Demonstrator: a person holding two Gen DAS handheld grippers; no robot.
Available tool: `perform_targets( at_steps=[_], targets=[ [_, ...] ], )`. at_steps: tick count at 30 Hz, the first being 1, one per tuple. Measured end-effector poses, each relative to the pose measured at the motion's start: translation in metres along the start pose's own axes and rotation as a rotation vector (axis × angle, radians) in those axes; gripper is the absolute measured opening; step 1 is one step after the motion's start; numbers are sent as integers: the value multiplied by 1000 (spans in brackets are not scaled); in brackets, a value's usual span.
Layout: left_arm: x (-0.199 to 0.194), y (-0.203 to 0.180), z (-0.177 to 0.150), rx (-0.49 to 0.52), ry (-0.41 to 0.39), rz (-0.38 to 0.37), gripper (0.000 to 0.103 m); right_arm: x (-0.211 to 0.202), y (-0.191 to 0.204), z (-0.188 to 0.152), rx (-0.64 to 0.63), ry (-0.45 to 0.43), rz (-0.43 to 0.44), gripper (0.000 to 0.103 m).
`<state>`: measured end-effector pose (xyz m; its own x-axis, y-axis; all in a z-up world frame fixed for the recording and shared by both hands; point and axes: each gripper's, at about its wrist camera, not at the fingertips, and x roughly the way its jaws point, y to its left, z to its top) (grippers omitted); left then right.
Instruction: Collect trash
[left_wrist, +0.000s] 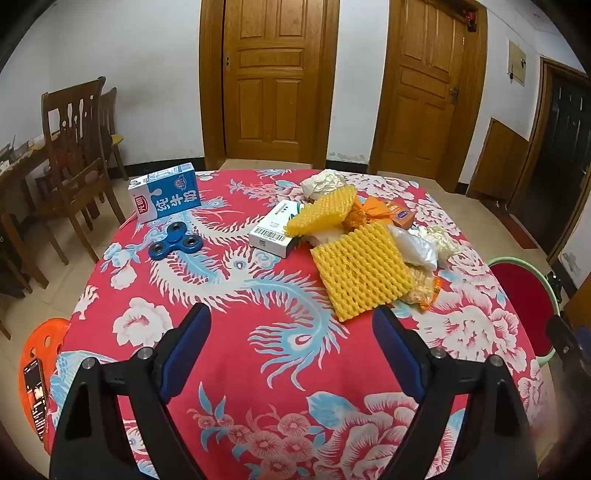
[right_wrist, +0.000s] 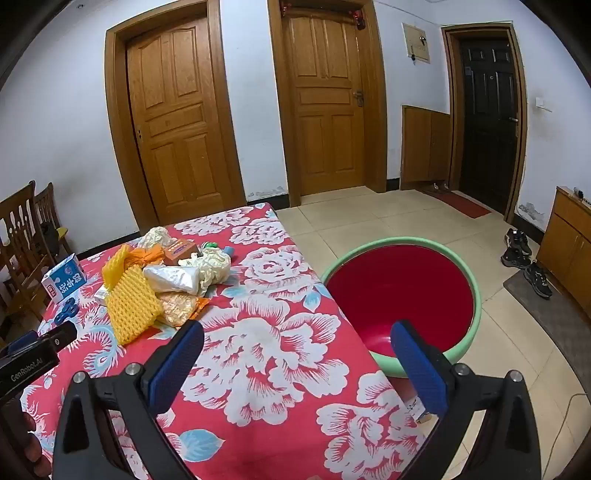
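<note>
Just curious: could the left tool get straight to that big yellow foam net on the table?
Probably yes. The left tool is open and empty, and only bare tablecloth lies between it and the yellow foam net.

A home's living room: wooden doors (right_wrist: 173, 122), dining chairs (left_wrist: 74, 147), shoes (right_wrist: 524, 254) on tile.

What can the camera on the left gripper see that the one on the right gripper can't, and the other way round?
Only the left view shows the orange stool with a phone on it. Only the right view shows the dark door, shoes and the whole red basin. Both show the floral tablecloth, yellow foam nets, milk carton, blue spinner, and open fingers.
</note>
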<state>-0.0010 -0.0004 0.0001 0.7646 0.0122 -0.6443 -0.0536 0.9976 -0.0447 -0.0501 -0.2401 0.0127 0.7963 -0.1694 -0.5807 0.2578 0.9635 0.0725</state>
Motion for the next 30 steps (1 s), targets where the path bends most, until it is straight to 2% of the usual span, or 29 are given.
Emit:
perform_targets(
  at_steps=[2, 3, 30],
  targets=[
    [-1, -1, -1, 4, -4, 6, 89, -1, 0, 0, 3, -6, 2, 103],
    [2, 2, 1, -13, 27, -12, 89, -1, 0, 0, 6, -6, 5, 103],
    [-1, 5, 2, -19, 23, -15, 89, -2, 3, 1, 7, -3, 9, 103]
  ],
)
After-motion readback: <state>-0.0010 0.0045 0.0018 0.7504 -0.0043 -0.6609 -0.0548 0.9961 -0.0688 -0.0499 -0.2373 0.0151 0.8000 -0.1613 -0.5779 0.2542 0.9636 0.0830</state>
